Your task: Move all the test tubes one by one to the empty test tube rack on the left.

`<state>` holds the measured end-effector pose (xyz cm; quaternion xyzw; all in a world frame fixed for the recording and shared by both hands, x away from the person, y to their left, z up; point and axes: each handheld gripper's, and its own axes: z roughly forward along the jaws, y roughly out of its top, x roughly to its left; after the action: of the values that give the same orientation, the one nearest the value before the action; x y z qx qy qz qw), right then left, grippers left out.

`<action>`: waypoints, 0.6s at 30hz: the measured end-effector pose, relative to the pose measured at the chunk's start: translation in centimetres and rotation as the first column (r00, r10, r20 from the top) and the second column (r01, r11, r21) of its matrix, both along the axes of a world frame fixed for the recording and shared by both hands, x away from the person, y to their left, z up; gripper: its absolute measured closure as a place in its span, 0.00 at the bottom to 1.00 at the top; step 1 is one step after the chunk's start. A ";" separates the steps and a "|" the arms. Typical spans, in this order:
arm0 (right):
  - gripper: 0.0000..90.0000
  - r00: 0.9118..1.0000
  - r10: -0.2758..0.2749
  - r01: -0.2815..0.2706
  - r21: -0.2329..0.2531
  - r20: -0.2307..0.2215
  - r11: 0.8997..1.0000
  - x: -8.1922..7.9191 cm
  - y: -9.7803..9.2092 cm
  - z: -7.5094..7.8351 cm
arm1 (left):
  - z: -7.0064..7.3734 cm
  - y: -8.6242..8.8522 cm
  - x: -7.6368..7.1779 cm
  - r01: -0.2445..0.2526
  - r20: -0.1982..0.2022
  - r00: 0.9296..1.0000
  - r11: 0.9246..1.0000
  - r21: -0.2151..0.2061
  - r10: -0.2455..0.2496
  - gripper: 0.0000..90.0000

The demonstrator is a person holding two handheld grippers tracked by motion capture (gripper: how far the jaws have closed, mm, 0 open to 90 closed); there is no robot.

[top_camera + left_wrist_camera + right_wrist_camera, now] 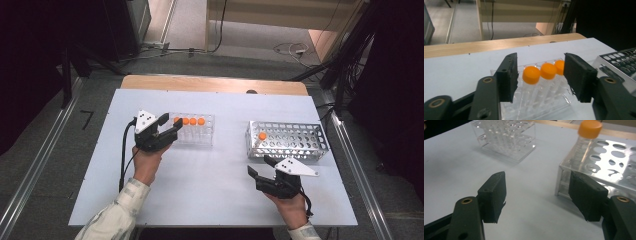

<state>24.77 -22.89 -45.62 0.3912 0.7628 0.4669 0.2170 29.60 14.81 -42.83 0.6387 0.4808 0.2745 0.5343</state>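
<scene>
A clear plastic rack (200, 136) (536, 105) (506, 137) left of the table's centre holds a row of several orange-capped tubes (193, 121). My left gripper (171, 124) (541, 67) is open at the rack's left end. Its jaws stand on either side of the nearest tube (531, 74) and touch nothing. A perforated metal rack (295, 142) (614, 162) on the right carries one orange-capped tube (262, 136) (589, 130) in its near-left corner. My right gripper (260, 166) (539, 187) is open and empty just in front of that corner.
The white tabletop (215, 185) has free room between and in front of the racks. A wooden strip (215, 84) runs along its far edge. Metal rails (30, 175) flank the table, and cables (292, 49) lie on the floor behind it.
</scene>
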 end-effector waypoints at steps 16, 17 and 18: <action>0.52 0.989 -0.141 0.141 0.002 0.051 0.990 3.9 0.0 -0.4 | -3.9 -1.2 -7.2 0.141 -0.071 0.988 0.989 0.045 -0.137 0.26; 0.54 0.988 -0.147 0.146 0.009 0.050 0.989 4.1 0.0 -0.5 | -4.1 -1.2 -7.4 0.148 -0.075 0.987 0.988 0.045 -0.144 0.26; 0.56 0.987 -0.149 0.149 0.009 0.055 0.989 4.3 0.1 -0.5 | -4.2 -1.2 -7.7 0.150 -0.078 0.986 0.988 0.046 -0.146 0.26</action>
<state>29.12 -22.81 -46.12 0.4346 0.7240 0.4619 0.2713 21.95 13.60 -47.03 0.6960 0.4442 0.2225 0.5183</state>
